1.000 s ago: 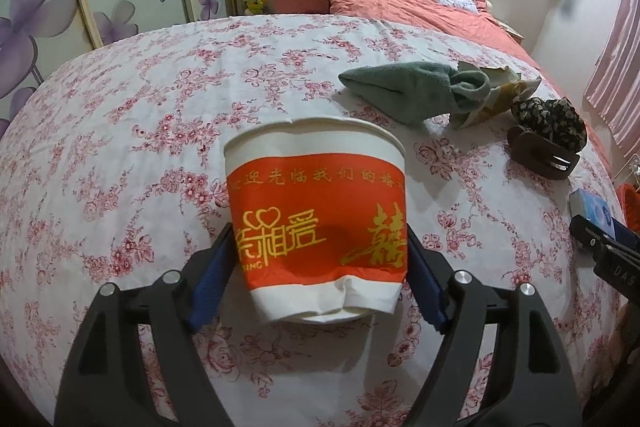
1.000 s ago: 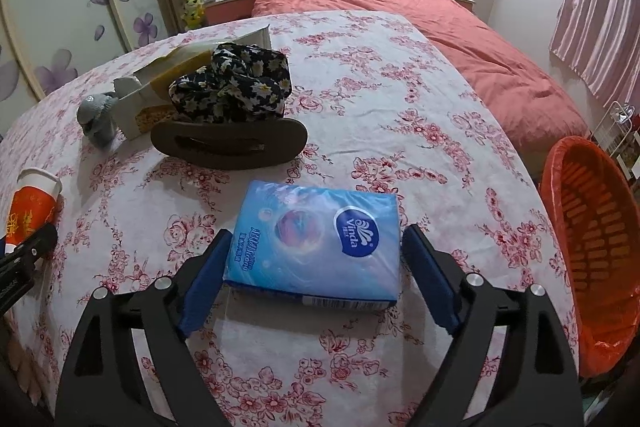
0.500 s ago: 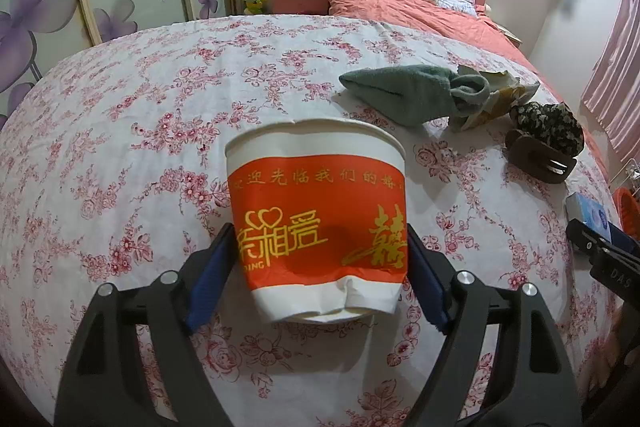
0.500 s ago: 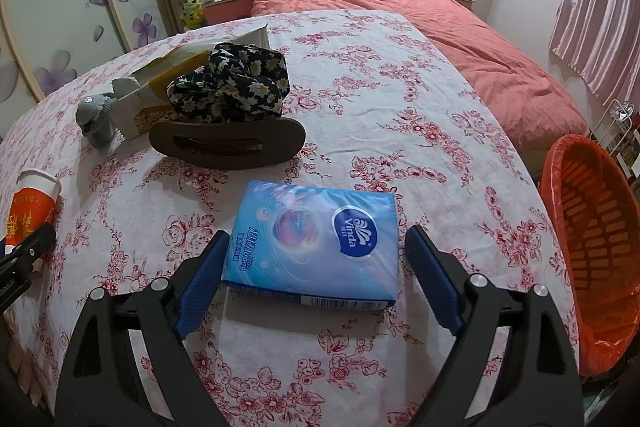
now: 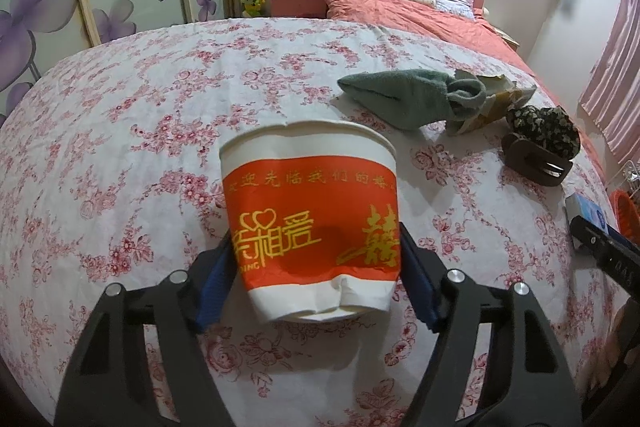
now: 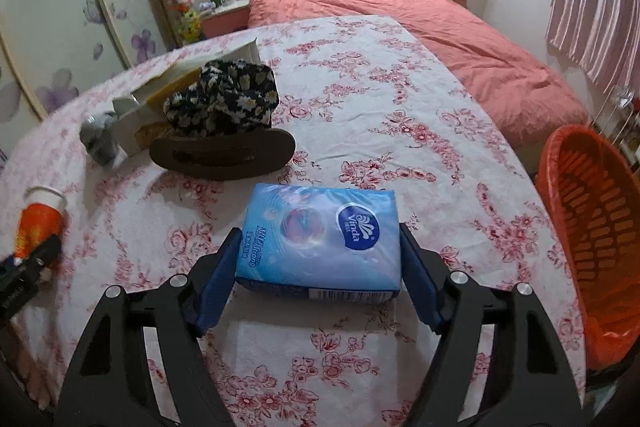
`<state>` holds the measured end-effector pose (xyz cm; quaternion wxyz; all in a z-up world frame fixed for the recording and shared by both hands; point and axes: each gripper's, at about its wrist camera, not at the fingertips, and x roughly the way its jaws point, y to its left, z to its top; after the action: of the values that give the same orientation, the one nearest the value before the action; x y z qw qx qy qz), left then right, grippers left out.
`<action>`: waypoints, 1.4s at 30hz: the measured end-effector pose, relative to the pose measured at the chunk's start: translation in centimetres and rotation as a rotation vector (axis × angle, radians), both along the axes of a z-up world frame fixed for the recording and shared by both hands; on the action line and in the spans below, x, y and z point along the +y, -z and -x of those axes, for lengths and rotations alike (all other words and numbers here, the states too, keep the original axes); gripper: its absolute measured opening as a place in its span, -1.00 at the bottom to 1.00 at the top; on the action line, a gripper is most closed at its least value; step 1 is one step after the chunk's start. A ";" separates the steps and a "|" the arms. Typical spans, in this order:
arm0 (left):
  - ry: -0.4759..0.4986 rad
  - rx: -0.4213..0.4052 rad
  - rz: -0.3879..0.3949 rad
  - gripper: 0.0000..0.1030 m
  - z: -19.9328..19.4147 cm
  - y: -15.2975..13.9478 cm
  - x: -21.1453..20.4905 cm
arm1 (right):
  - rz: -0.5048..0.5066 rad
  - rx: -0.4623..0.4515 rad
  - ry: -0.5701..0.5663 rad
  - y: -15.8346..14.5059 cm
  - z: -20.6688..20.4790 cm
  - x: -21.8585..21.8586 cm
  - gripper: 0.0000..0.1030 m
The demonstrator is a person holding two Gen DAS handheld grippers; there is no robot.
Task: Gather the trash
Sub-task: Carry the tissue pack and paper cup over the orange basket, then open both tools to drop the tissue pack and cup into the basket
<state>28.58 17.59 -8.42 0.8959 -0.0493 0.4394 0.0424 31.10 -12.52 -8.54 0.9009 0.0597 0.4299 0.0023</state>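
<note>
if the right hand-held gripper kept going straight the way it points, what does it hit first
The blue Vinda tissue pack, already between the closing fingers of the right hand-held gripper. Beyond it lies the brown hair claw, though depth is hard to judge.

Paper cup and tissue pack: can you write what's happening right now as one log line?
left gripper: fingers closing around paper cup | right gripper: fingers closing around blue tissue pack | both on floral tablecloth | orange bin: beside table

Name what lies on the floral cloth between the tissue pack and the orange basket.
Nothing: only bare floral cloth separates the tissue pack from the orange basket, as the right wrist view shows.
</note>
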 end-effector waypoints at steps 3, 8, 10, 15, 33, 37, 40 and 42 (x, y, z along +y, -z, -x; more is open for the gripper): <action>0.007 -0.003 -0.003 0.38 0.1 -0.1 -0.4 | -0.035 -0.009 -0.003 -0.1 0.3 -0.4 0.41; 0.025 -0.023 -0.007 0.37 0.9 -0.8 -1.6 | -0.048 -0.035 -0.022 -0.9 1.6 -0.7 0.41; 0.039 -0.035 -0.005 0.37 1.3 -1.4 -2.4 | -0.055 -0.056 -0.021 -1.6 2.1 -1.2 0.41; 0.103 -0.089 0.000 0.38 2.4 -3.9 -5.9 | -0.064 -0.118 0.001 -3.7 3.6 -2.9 0.41; 0.535 -0.208 0.125 0.38 4.2 -9.5 -25.9 | -0.035 -0.302 0.278 -8.4 8.9 -16.9 0.41; 0.633 -0.198 0.154 0.38 3.9 -9.3 -31.3 | -0.048 -0.309 0.345 -8.0 9.1 -20.1 0.41; 0.695 -0.189 0.163 0.38 3.6 -8.9 -34.9 | -0.070 -0.313 0.389 -7.6 9.2 -22.4 0.41; 0.730 -0.178 0.166 0.38 3.5 -8.4 -37.2 | -0.087 -0.316 0.409 -7.4 9.2 -23.5 0.41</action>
<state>25.08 -19.58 -0.01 0.8797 0.0347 0.3504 -0.3197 21.90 -36.03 -1.10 0.9352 0.1830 0.2624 -0.1519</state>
